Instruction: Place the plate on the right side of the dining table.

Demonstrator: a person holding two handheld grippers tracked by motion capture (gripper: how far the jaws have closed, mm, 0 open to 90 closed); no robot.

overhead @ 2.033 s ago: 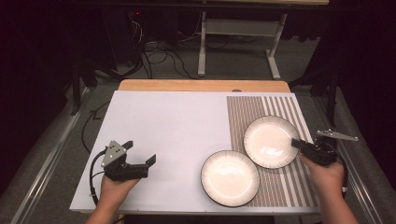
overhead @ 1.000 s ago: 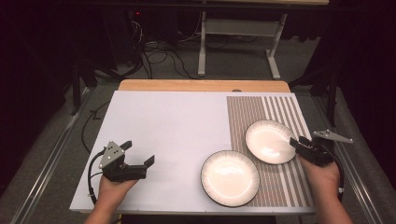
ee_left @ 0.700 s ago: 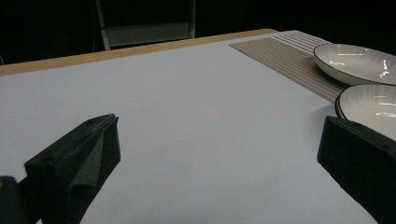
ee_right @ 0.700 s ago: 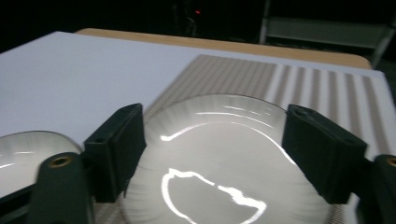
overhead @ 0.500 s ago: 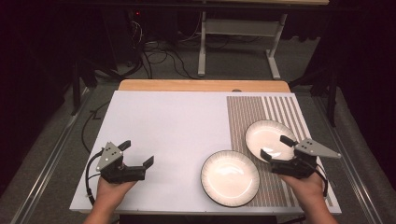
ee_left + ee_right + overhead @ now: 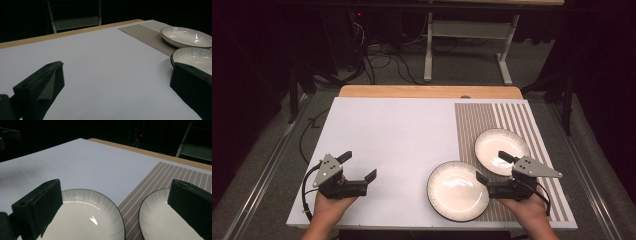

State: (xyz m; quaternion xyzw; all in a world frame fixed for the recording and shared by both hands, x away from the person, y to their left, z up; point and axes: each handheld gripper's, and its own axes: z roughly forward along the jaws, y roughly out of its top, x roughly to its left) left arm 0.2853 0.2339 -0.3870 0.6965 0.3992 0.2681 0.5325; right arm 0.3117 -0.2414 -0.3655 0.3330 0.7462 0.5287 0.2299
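Left hand (image 6: 328, 204): enters from the near edge of the worktop (image 6: 402, 135), at its near left corner; it holds the left gripper (image 6: 358, 170) low over the white surface, pointed toward the right and slightly away from the person; grey plate on top, cable looping off behind the hand. Fingers (image 6: 40, 85): spread wide; nothing between them; in the left gripper view they frame bare white worktop, with both plates beyond the one at the right of that view.

Right hand (image 6: 524, 207): enters from the near edge at the right, over the striped mat (image 6: 512, 117); it holds the right gripper (image 6: 493, 167) with the grey three-cornered plate uppermost, pointed toward the left and away from the person. Fingers (image 6: 37, 207): spread wide; holding nothing; one sits at the near plate's right rim, the other over the near part of the far plate; contact with either rim cannot be determined.

Near plate (image 6: 458, 190): white, dark-rimmed, upright; it lies half on the white surface, half on the mat's left edge. Far plate (image 6: 501, 150): same pattern; wholly on the mat, just beside the near plate; whether the rims touch cannot be determined.
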